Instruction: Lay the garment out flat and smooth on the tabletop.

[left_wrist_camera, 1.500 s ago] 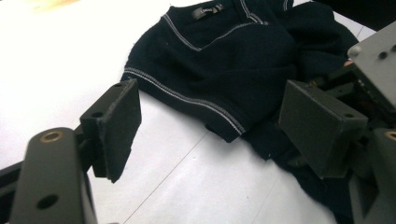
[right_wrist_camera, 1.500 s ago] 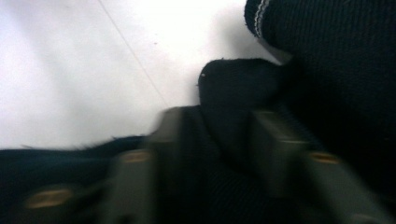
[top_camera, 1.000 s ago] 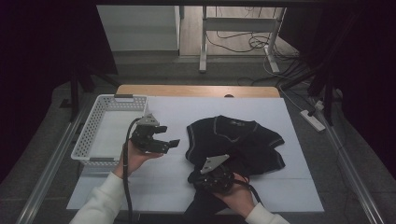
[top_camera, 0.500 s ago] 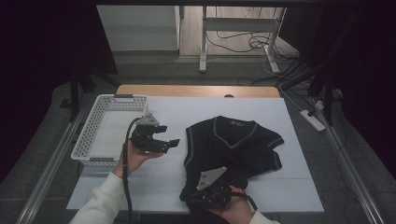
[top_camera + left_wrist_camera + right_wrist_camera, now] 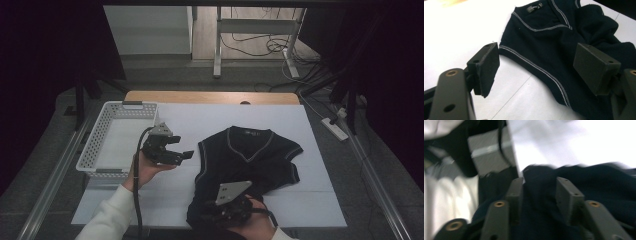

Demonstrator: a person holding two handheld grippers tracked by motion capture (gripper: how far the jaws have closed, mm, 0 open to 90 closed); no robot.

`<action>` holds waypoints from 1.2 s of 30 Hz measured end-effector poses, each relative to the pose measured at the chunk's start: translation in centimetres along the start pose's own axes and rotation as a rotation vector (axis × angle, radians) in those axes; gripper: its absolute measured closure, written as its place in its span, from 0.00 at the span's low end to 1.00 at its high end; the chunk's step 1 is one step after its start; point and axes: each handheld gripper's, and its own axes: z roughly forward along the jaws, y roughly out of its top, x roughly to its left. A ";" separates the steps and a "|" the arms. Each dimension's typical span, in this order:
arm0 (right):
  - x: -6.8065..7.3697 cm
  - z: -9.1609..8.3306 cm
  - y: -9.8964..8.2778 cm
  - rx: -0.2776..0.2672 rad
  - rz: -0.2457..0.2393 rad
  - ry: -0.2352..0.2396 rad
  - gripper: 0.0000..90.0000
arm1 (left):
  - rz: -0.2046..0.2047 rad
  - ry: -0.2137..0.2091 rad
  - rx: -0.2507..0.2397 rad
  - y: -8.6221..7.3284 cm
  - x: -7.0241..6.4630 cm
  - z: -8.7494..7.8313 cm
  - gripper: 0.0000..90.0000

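The white-covered surface (image 5: 320,200) spread wide under the camera, with a strip of bare wood along its far edge. On its left part stood a white mesh basket (image 5: 95,145), long side running near to far, a dark handle on its far wall. Right of the basket, near the middle of the surface, lay the dark navy vest (image 5: 250,155), front up, its V-neck with pale trim toward the far side and its bottom hem bunched at the near edge. The left gripper (image 5: 175,152) hovered between basket and vest, held up in the person's left hand above a white sleeve, its jaws spread wide with nothing between them; in the left gripper view the jaws framed the vest's trimmed armhole edge (image 5: 534,65) without touching it. The right gripper (image 5: 227,210) sat low at the near edge over the vest's hem, its grey plate on top. Its jaws had just been opening; in the blurred right gripper view they stood partly apart with a fold of the dark cloth (image 5: 539,195) between them, the pads no longer pinching it.
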 end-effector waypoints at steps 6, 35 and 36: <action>-3.5 -4.3 -0.9 -0.079 0.047 -0.180 0.53 | -0.002 -0.001 0.009 0.0 0.0 0.5 0.24; -12.3 -10.6 -6.9 -0.167 0.303 -0.362 0.47 | 0.003 -0.018 0.064 3.7 3.0 9.5 0.22; -12.4 -10.6 -7.0 -0.166 0.306 -0.364 0.47 | 0.002 -0.014 0.073 3.8 3.2 9.9 0.22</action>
